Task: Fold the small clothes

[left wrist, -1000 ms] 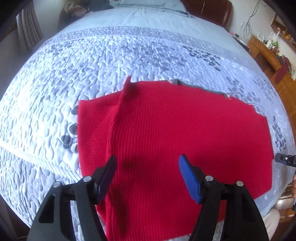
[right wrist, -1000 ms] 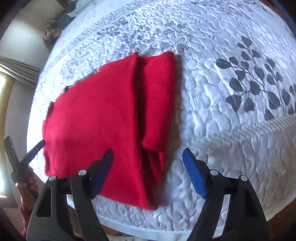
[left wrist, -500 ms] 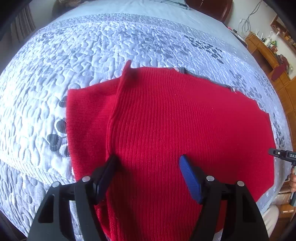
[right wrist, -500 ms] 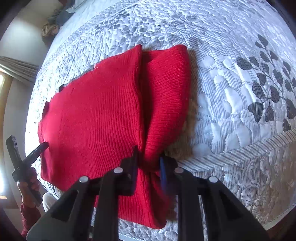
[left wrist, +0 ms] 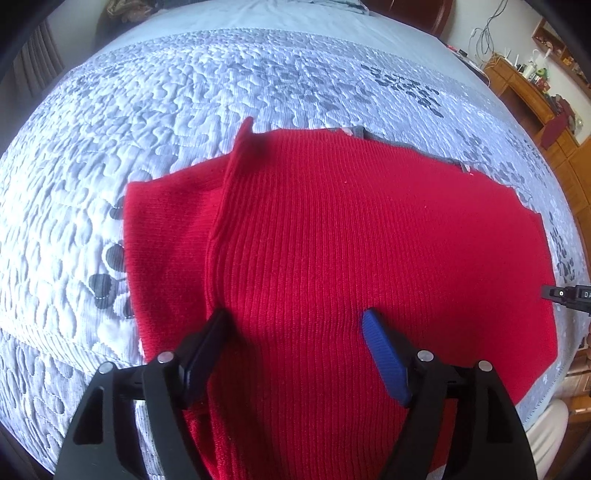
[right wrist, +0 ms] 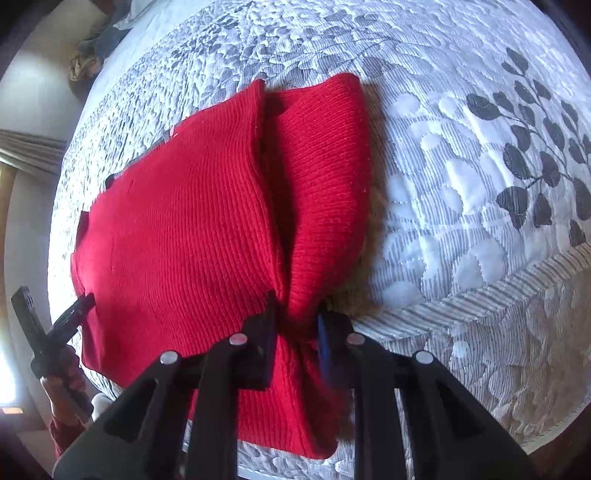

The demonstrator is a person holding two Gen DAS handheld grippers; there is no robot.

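Observation:
A red ribbed knit garment (left wrist: 351, 251) lies on the quilted bed, with one side part folded in along a raised crease. My left gripper (left wrist: 295, 332) is open, its jaws spread low over the near part of the garment. In the right wrist view the same garment (right wrist: 192, 229) shows, and my right gripper (right wrist: 295, 325) is shut on a bunched fold at its near edge, next to the folded-in part (right wrist: 325, 166). The left gripper's tip (right wrist: 74, 310) shows at the garment's left edge there. The right gripper's tip (left wrist: 565, 295) shows at the far right of the left wrist view.
The bed has a grey-white quilted cover (left wrist: 184, 92) with a dark leaf print (right wrist: 532, 166). Its striped edge band (right wrist: 480, 295) runs near my right gripper. Wooden furniture (left wrist: 535, 96) with small items stands at the back right. A pillow (right wrist: 110, 33) lies at the far end.
My right gripper moved in and shut on the garment's near fold, lifting and bunching it. My left gripper came closer over the garment and stayed open.

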